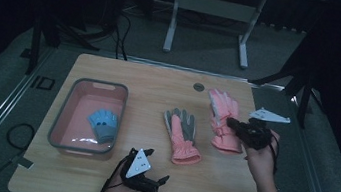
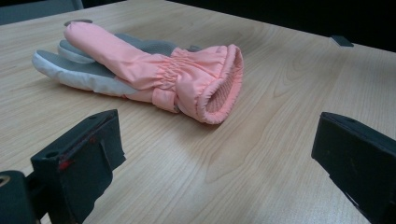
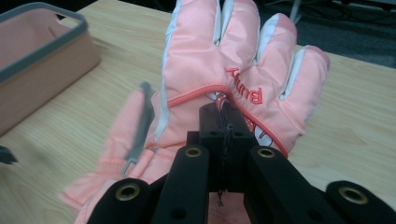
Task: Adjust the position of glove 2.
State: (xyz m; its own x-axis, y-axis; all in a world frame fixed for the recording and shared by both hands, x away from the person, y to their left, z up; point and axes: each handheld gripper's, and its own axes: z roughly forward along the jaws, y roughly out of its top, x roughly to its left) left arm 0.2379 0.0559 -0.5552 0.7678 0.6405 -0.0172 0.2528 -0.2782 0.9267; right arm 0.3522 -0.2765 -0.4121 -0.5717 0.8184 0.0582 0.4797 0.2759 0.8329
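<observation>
Right gripper: jaws clamped on the back of the pink glove, which is held up off the table. Left gripper: jaws apart, nothing between them, near the second pink glove lying flat beside the bin.

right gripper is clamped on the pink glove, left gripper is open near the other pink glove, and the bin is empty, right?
Not quite: the bin isn't empty. The high view shows a blue glove lying in it. The rest stands: right gripper shut on its pink glove, left gripper open.
</observation>
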